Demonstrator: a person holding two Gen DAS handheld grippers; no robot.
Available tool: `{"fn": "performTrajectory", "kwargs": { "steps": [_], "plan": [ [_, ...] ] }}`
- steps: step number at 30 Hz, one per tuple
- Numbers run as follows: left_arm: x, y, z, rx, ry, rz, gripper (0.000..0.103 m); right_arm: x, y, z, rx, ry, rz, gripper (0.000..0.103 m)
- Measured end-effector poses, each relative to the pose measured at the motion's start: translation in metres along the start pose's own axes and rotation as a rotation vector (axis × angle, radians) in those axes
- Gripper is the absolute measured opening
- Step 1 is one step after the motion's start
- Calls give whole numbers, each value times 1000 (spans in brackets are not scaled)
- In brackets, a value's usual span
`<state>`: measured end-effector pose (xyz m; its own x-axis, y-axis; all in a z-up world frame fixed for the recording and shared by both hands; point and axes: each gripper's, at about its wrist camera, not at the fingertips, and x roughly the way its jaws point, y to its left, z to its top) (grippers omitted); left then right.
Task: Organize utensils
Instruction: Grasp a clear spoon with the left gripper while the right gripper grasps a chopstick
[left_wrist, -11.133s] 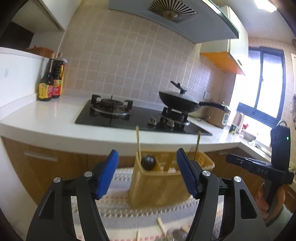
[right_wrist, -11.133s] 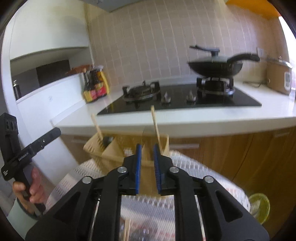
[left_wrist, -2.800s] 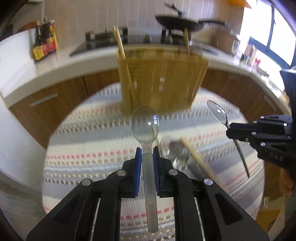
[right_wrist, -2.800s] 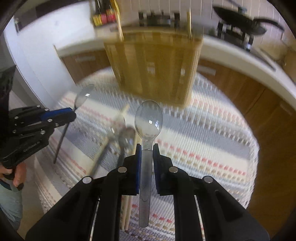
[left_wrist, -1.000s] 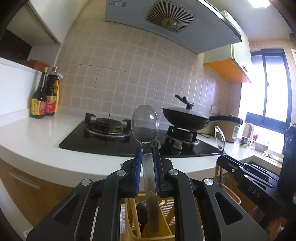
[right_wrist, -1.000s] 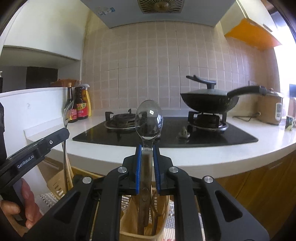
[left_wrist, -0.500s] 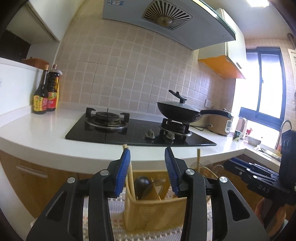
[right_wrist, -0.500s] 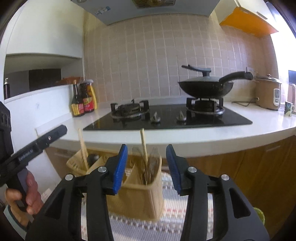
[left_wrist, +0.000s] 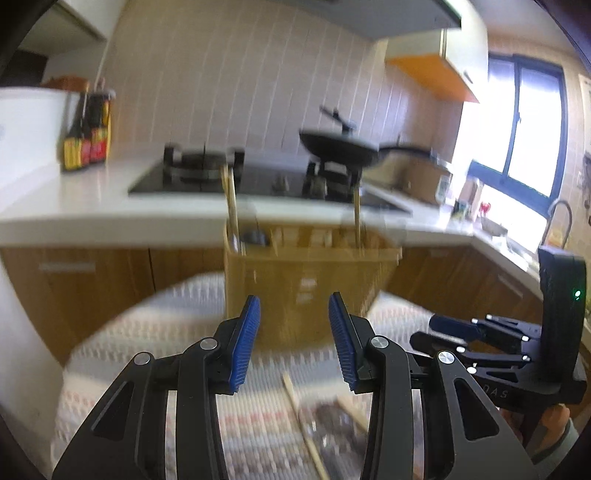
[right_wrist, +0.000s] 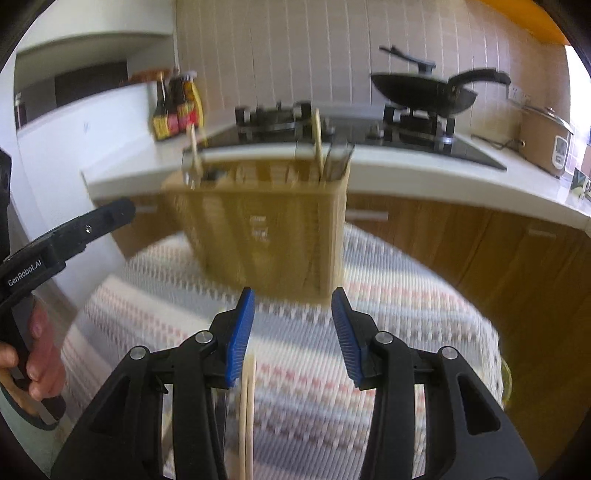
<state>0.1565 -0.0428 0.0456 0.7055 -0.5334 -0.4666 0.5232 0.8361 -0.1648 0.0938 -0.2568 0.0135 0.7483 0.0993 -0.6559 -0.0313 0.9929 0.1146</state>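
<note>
A yellow slatted utensil holder (left_wrist: 306, 284) (right_wrist: 266, 236) stands at the far side of a round table with a striped cloth (left_wrist: 147, 339) (right_wrist: 406, 314). Chopsticks and dark utensil handles stick up out of it. My left gripper (left_wrist: 293, 343) hangs open and empty in front of the holder. A loose wooden chopstick (left_wrist: 303, 424) and a blurred dark utensil (left_wrist: 328, 417) lie on the cloth below it. My right gripper (right_wrist: 293, 339) is open and empty too, above a pair of chopsticks (right_wrist: 246, 413). Each gripper shows at the other view's edge: the right gripper (left_wrist: 439, 330), the left gripper (right_wrist: 122, 210).
Behind the table runs a white counter (left_wrist: 74, 206) with a black gas hob (right_wrist: 369, 129), a black wok (right_wrist: 424, 90), sauce bottles (left_wrist: 86, 136) and a rice cooker (right_wrist: 546, 144). Wooden cabinet doors (right_wrist: 480, 258) stand below. A window (left_wrist: 524, 129) and tap (left_wrist: 557, 214) are at the right. A hand (right_wrist: 37, 354) grips the left handle.
Both grippers let their spoons go into the holder and opened. Both have since drawn back and tipped down, so the holder's front and the tablecloth now show.
</note>
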Motion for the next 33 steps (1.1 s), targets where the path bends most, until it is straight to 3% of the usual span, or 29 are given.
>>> {"fn": "performTrajectory", "kwargs": {
  "steps": [7, 13, 20, 23, 30, 33],
  "plan": [
    [18, 4, -52, -30, 196, 4, 36, 8, 6, -48, -6, 107, 23, 40],
    [34, 11, -82, -78, 328, -18, 26, 14, 15, -69, -11, 180, 41, 37],
    [41, -6, -92, -23, 400, -43, 25, 21, 24, -84, -27, 236, 32, 35],
    [48, -12, -96, -11, 446, -36, 30, 23, 26, -87, -37, 249, 29, 34],
    [64, -33, -94, 75, 486, 59, 31, 28, 40, -84, -128, 277, -17, 32],
    [68, -39, -93, 107, 495, 96, 21, 28, 40, -84, -135, 281, -13, 20]
  ]
}}
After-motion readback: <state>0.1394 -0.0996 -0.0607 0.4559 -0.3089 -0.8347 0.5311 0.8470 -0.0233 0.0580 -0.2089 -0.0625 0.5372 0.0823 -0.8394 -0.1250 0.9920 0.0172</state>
